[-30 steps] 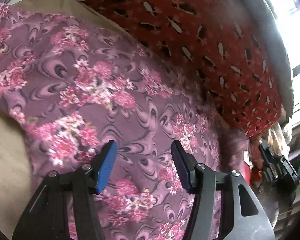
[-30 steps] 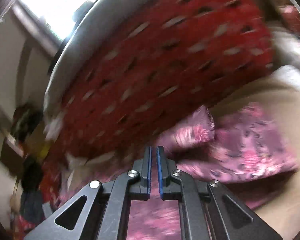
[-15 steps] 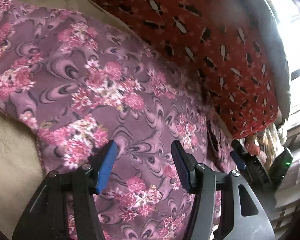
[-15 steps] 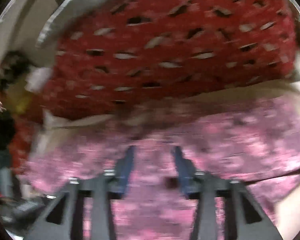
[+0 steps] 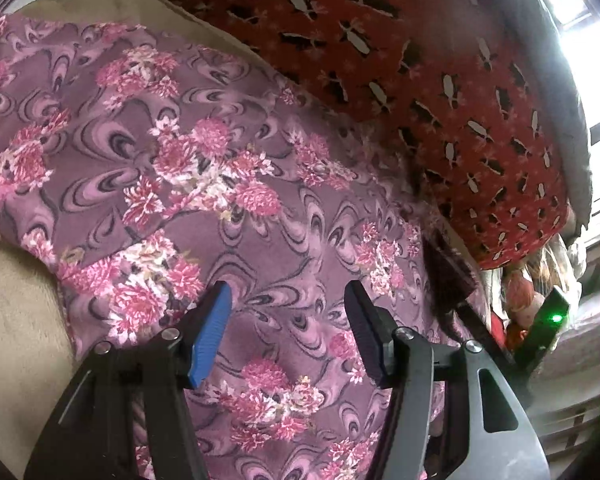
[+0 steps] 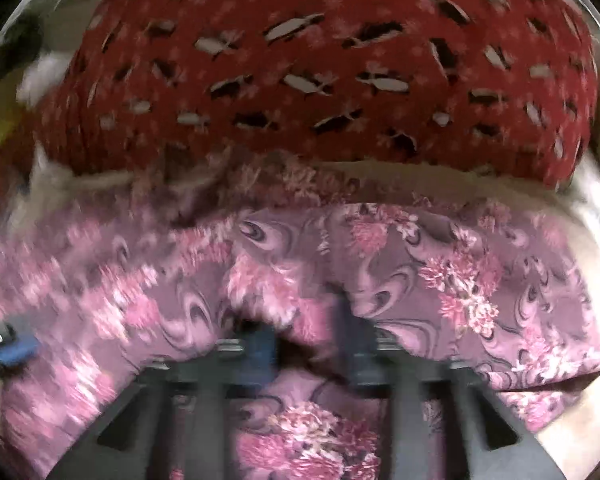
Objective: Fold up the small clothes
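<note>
Our left gripper hovers, fingers apart and opening, over the purple floral garment spread on the beige bedcover; beyond lies a red patterned cushion. At right, our right gripper is closing its fingers on a fold of garment.

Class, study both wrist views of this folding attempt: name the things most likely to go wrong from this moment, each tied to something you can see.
1. The right gripper is closing on a bunched fold of the floral garment; it may pinch several layers and fold crookedly.
2. The left gripper holds nothing, so the cloth may drag when pulled.
3. The red patterned cloth lies against the garment's far edge and could snag.
</note>
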The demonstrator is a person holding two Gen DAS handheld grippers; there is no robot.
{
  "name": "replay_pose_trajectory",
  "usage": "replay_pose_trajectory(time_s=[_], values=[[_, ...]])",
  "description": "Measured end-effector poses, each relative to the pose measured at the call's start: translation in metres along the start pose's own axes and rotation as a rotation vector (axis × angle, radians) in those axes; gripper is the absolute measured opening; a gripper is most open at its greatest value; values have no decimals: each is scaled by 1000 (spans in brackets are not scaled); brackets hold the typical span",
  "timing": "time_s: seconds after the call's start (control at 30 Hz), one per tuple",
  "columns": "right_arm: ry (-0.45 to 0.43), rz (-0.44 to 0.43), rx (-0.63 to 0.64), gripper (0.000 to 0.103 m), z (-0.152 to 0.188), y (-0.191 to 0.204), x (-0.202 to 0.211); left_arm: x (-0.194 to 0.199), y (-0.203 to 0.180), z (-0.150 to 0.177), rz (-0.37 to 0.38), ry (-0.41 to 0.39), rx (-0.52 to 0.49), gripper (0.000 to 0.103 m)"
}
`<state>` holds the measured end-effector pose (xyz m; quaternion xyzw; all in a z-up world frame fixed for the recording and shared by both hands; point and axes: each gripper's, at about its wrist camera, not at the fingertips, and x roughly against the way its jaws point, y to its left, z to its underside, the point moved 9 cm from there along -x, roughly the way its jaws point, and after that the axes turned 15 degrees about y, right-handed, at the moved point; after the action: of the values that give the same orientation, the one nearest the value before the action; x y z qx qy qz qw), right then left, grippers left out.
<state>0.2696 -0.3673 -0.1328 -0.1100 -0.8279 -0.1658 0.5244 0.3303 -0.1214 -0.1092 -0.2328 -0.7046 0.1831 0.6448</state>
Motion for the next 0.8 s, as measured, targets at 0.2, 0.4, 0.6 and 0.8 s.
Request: replay_pose_trajectory(time_s=[0.2,0.4,0.6,0.8], values=[[-43,-329,-83,8,-8,36,34,20,5,-5,25,-33,17,57],[-11,-526,-6,8,-16,133,39,46,22,-11,63,-75,50,57],[49,-623,9,9,-6,201,18,64,35,-16,97,-103,80,57],[295,-590,-40,21,38,211,-52,65,35,-17,114,-99,83,57]])
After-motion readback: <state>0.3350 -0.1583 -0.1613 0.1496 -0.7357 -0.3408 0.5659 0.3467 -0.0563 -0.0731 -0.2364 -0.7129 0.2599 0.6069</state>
